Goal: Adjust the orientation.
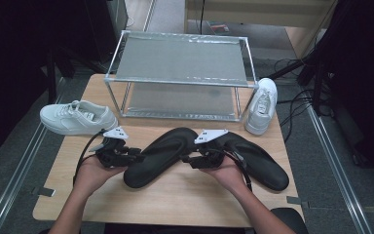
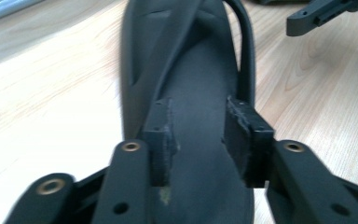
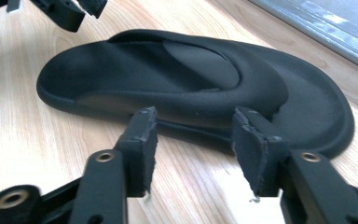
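We note both forearms entering from the bottom of the high view, angled inward, each hand holding a gripper at lower centre. The left gripper (image 1: 135, 156) sits left of centre, pointing right, its jaws parted in its own view (image 2: 204, 135). The right gripper (image 1: 187, 159) sits just right of centre, pointing left, jaws likewise parted (image 3: 196, 140).

Two sandals (image 1: 161, 156) (image 1: 258, 161) side by side before rack (image 1: 180, 78), sneaker (image 1: 78, 117) left, sneaker (image 1: 262, 105) right
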